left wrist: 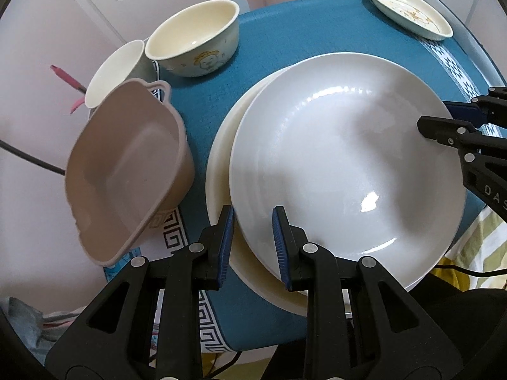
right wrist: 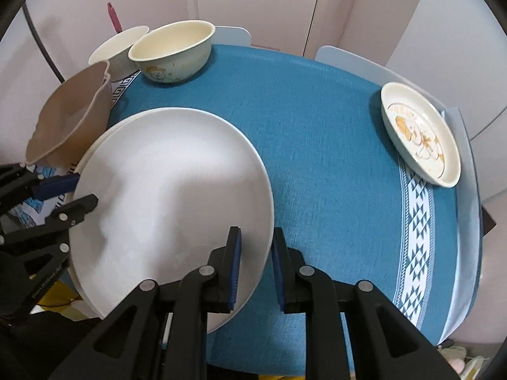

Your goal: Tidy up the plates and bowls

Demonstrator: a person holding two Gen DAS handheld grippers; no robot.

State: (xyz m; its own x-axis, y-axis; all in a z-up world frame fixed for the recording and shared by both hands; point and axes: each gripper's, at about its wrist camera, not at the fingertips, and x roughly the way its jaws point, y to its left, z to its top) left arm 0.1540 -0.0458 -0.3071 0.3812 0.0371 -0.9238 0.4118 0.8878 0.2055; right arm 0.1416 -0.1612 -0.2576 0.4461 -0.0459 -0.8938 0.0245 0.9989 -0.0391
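- The white plate [left wrist: 345, 164] lies on top of a cream plate [left wrist: 221, 171], which shows only as a crescent along the left side; both sit on the blue tablecloth [left wrist: 285, 31] at the near left part of the table.
- The left gripper [left wrist: 253, 247] has its jaws parted, one on each side of the white plate's near rim — the blue pads [left wrist: 279, 247] stand just off the rim, and contact cannot be confirmed.
- The right gripper [right wrist: 256, 269] likewise straddles the plate's opposite edge with jaws apart; one finger lies over the plate, the other over the cloth.
- Beside the stack to the left stands a pinkish-brown square dish [left wrist: 126, 171], tilted and hanging partly past the table edge; it crowds the plates on that side.
- Behind it are a cream bowl with a cartoon print [left wrist: 193, 38] and a grey cup with a white inside [left wrist: 117, 72], touching or nearly so.
- A patterned shallow plate [right wrist: 420, 134] sits well apart at the far right edge of the table, near the white triangle-patterned border [right wrist: 418, 221].
- A pink handle [right wrist: 114, 17] shows behind the cup; what it belongs to is hidden.
- How the cream plate sits under the white one is mostly covered, and the square dish's support cannot be made out — its base is out of sight.
- The right gripper's lower finger in the left wrist view is largely hidden beneath the plate rim.
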